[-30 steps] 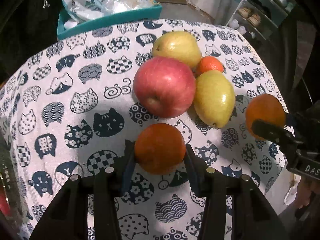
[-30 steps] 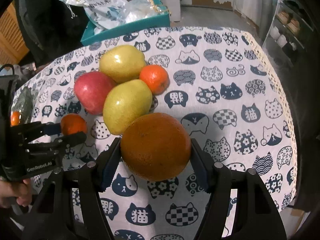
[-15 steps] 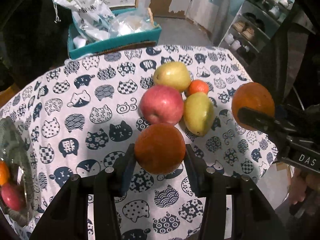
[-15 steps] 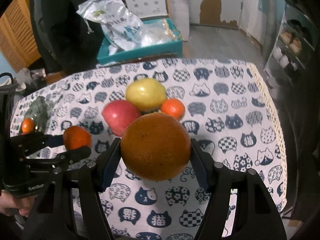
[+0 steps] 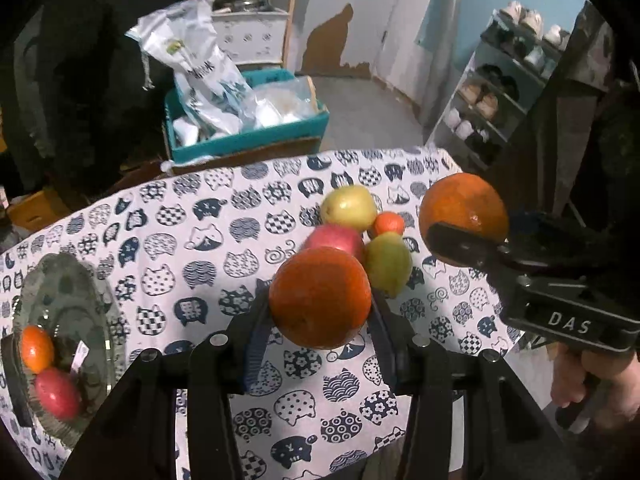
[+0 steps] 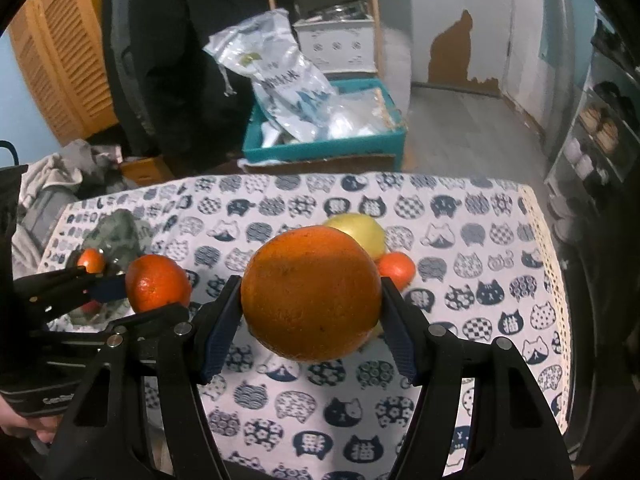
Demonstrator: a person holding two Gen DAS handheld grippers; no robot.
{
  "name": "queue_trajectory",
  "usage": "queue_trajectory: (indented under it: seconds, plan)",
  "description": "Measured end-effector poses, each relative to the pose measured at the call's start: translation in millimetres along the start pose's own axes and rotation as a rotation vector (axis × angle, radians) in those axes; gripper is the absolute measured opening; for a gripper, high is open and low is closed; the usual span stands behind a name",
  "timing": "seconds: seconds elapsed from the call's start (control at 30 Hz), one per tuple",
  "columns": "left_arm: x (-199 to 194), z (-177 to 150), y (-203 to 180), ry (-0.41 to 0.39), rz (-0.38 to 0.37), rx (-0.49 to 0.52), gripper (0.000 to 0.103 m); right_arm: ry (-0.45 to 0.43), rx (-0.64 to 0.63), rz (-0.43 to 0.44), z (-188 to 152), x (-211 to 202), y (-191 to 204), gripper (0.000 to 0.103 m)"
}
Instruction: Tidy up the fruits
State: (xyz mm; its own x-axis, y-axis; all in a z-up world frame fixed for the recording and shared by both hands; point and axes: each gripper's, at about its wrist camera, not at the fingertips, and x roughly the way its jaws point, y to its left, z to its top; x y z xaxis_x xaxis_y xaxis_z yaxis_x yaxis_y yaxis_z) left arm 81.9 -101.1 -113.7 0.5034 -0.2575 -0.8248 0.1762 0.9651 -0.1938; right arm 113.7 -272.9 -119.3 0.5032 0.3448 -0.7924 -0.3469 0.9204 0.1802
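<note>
Change: both grippers have risen; table looks farther below.
Left gripper (image 5: 322, 300): clamped on small orange (image 5: 320, 296), held above cat-print tablecloth (image 5: 160, 240).
Right gripper (image 6: 310, 300): pinching big orange (image 6: 310, 292), also aloft.
Table: apple (image 5: 334, 238), two pears, tangerine (image 5: 388, 223) clustered; glass bowl (image 5: 80, 304) at left edge.
Room: teal box (image 6: 320, 148), shoe rack (image 5: 500, 92) beyond.

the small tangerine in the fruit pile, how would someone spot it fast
On the cat-print tablecloth, find the fruit cluster near the far right edge. The tangerine sits wedged between two yellow-green pears, beside the red apple. It is the smallest fruit there, and the only orange one.
</note>
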Motion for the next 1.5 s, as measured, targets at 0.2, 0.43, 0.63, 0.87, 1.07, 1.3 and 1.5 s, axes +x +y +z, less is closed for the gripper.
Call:
queue_trajectory:
  seconds: [0.2, 0.43, 0.63, 0.87, 1.07, 1.3, 1.5]
  plan:
    - [-26, 0, 15, -0.043, 0.011, -0.023, 0.048, -0.023, -0.033, 0.021, 10, -7, 23, 0.066]
    - [-47, -2, 34, -0.083, 0.026, -0.049, 0.048, -0.039, -0.065, 0.046, 23, -9, 50, 0.066]
    - [-61, -7, 56, -0.108, 0.04, -0.081, 0.048, -0.043, -0.094, 0.07, 33, -5, 76, 0.066]
    - [-74, -15, 87, -0.121, 0.068, -0.137, 0.048, -0.042, -0.125, 0.09, 43, 1, 105, 0.066]
    - [-84, -23, 112, -0.132, 0.095, -0.183, 0.048, -0.032, -0.153, 0.113, 49, 10, 130, 0.066]
    - [-90, -34, 143, -0.131, 0.112, -0.248, 0.048, -0.009, -0.178, 0.139, 54, 24, 158, 0.066]
    - [-93, -42, 166, -0.129, 0.13, -0.291, 0.048, 0.013, -0.206, 0.158, 56, 37, 184, 0.066]
